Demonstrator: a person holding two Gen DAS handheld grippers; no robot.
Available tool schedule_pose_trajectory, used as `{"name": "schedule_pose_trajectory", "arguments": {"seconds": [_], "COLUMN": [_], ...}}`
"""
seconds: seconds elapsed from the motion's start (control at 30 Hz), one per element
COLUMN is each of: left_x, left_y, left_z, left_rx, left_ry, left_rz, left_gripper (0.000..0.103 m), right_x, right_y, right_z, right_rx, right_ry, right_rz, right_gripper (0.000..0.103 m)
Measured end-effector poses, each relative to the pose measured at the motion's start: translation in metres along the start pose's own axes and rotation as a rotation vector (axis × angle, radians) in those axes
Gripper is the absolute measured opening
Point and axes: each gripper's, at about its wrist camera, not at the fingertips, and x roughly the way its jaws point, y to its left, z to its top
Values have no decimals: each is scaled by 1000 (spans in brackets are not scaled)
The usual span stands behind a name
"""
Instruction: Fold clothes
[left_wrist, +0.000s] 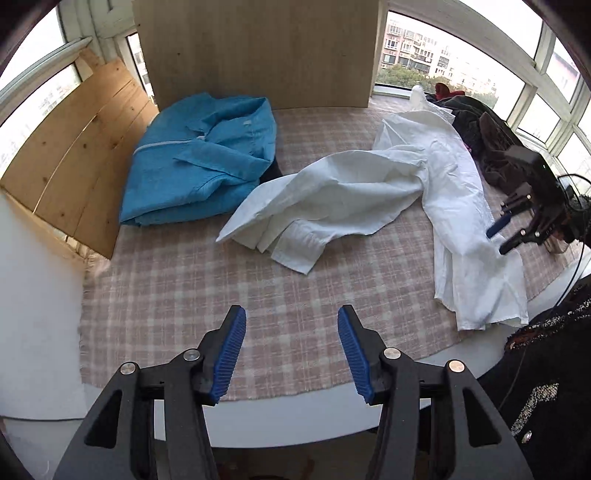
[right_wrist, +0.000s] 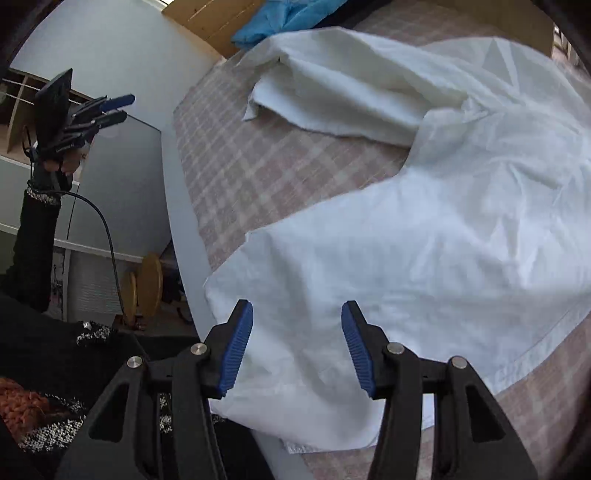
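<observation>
I am holding the left tongs (left_wrist: 291, 354) wide apart and empty, hovering over a bare stretch of the checked cloth (left_wrist: 184, 288) that covers the counter. The right tongs (right_wrist: 297, 347) are also gaping wide, gripping nothing, and are hanging just above the near hem of the white shirt (right_wrist: 424, 229). The shirt is lying crumpled and unfolded across the right half of the counter, one sleeve (left_wrist: 295, 229) trailing toward the middle, its bottom edge reaching the counter's near rim. The blue garment (left_wrist: 199, 162) is sitting already folded at the far left, so I am judging the white shirt to be the piece in hand, at the spread-out step. Next move, as I read it: both tongs are needing to pinch opposite hem corners and draw the fabric flat.
</observation>
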Motion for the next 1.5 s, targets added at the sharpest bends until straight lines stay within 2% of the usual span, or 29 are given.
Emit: {"name": "schedule_pose_trajectory", "arguments": {"seconds": [0.07, 0.13, 0.17, 0.27, 0.33, 0.4, 0.47, 0.53, 0.63, 0.7, 0.87, 0.9, 0.93, 0.97, 1.0, 1.07, 1.1, 1.23, 1.33, 1.4, 1.43, 1.47, 1.5], "left_x": [3, 18, 26, 64, 90, 112, 130, 144, 164, 175, 201, 205, 207, 207, 204, 192, 184, 134, 100, 96, 102, 115, 128], "left_y": [13, 17, 19, 16, 14, 16, 22, 28, 34, 35, 39, 38, 38, 37, 36, 37, 38, 33, 23, 12, 7, 3, -2], "left_z": [-5, -1, 1, 16, 26, 36, 46, 55, 65, 70, 80, 81, 82, 83, 85, 92, 96, 107, 107, 99, 92, 84, 74], "left_rx": [-27, -6, 10, 120, 197, 255, 271, 292, 307, 329, 345, 347, 351, 355, 356, 331, 317, 327, 340, 369, 395, 403, 410], "left_ry": [-8, -14, -16, 14, 34, 45, 49, 49, 72, 88, 122, 131, 135, 130, 118, 92, 74, -31, -99, -99, -82, -39, 8], "left_rz": [1, 3, 5, 20, 41, 62, 58, 47, 0, -6, -55, -64, -64, -58, -52, -56, -59, -25, -18, -30, -32, -59, -86], "left_gripper": [53, 53, 53, 53, 53, 53, 53, 53, 51, 50, 21, 9, 3, 3, 1, 1, 1, 1, 1, 2, 6, 5, 15], "right_x": [22, 11, 0, -60, -86, -93, -93, -82, -62, -48, -14, -10, -8, -8, -10, -22, -30, -71, -88, -86, -77, -68, -59], "right_y": [6, 10, 12, 22, 31, 35, 35, 26, 6, -2, -16, -22, -30, -37, -43, -46, -47, -44, -39, -38, -42, -46, -51], "right_z": [-22, -23, -19, 16, 43, 74, 103, 129, 155, 169, 200, 204, 208, 211, 213, 213, 212, 200, 187, 176, 171, 166, 161], "right_rx": [5, 18, 25, 41, 5, -36, -70, -66, -22, -10, -63, -57, -34, 1, 25, 31, 34, 66, 65, 59, 59, 58, 60], "right_ry": [138, 132, 105, -122, -221, -260, -276, -260, -221, -198, -134, -121, -112, -103, -103, -137, -158, -259, -295, -281, -248, -215, -184], "right_rz": [-8, -68, -98, -200, -325, -439, -536, -567, -566, -566, -631, -629, -603, -563, -536, -540, -538, -522, -527, -554, -561, -568, -574], "right_gripper": [50, 50, 50, 50, 59, 61, 61, 61, 61, 61, 61, 60, 47, 33, 15, 13, 8, 8, 8, 8, 8, 8, 8]}}
